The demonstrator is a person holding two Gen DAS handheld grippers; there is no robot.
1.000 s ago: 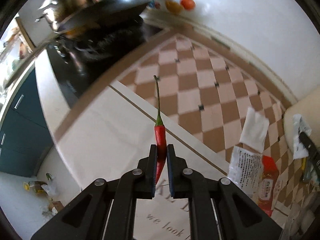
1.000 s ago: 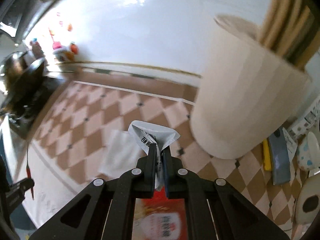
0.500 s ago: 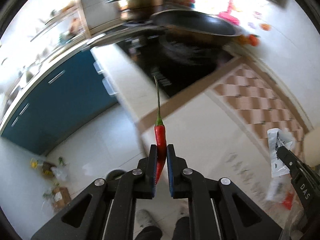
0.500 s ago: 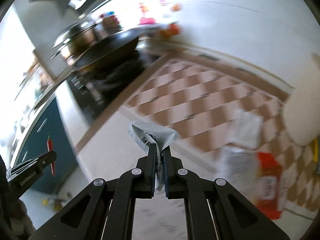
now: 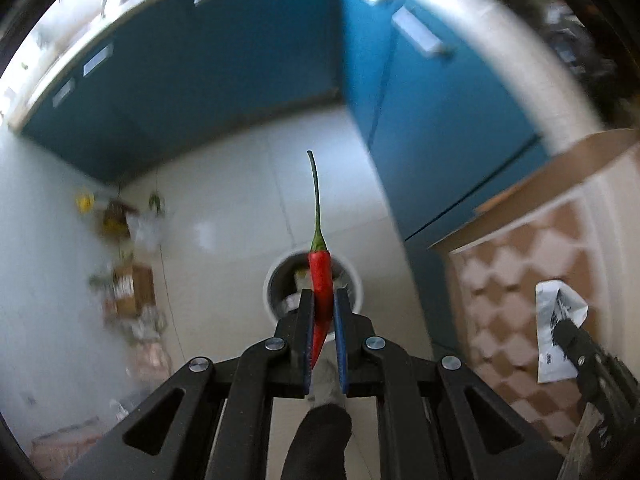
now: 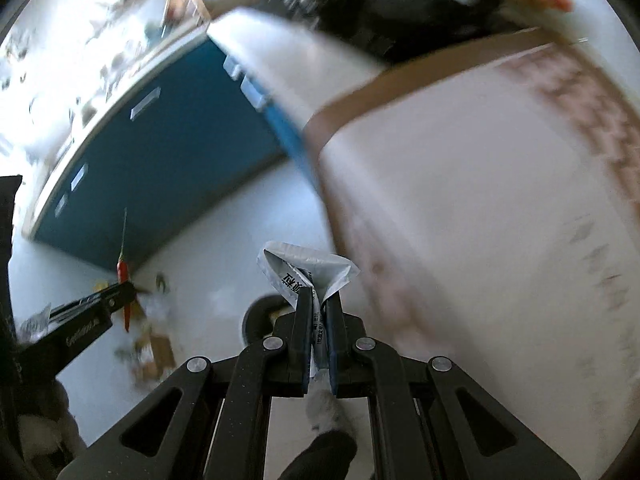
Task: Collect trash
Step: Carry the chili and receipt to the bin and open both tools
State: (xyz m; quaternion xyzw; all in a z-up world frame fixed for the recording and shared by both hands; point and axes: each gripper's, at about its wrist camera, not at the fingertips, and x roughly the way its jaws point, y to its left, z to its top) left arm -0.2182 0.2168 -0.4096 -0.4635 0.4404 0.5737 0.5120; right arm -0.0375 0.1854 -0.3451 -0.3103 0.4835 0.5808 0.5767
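Trash was in both tools at this moment. The left hand-held gripper (image 5: 323,312) was clamped on a red chili pepper (image 5: 321,280), gripped across its lower body, with the green stem pointing straight up to mid-frame. The right hand-held gripper (image 6: 319,316) was pinched shut on a crumpled silver wrapper (image 6: 306,270) printed with black characters; its loose top flared above the fingers.

The chili looked light, smooth and a little slippery, firm enough to hold its shape, so the mid-body grip seemed sound; the thin stem would probably bend or snap if taken there. The wrapper appeared nearly weightless and limp, likely to flutter or cling to a pad on release, and a folded edge offered the surest hold.

A round white trash bin (image 5: 272,280) sat on the pale floor directly behind the chili at centre frame, scraps visible inside. Teal cabinets (image 5: 208,72) filled the upper half, and the checkered tabletop (image 5: 520,264) edged in at the right. Litter and a small cardboard box (image 5: 132,288) lay at the left. Nothing seemed to block the drop except the person's own dark-sleeved leg and foot (image 5: 324,436) at the bottom.
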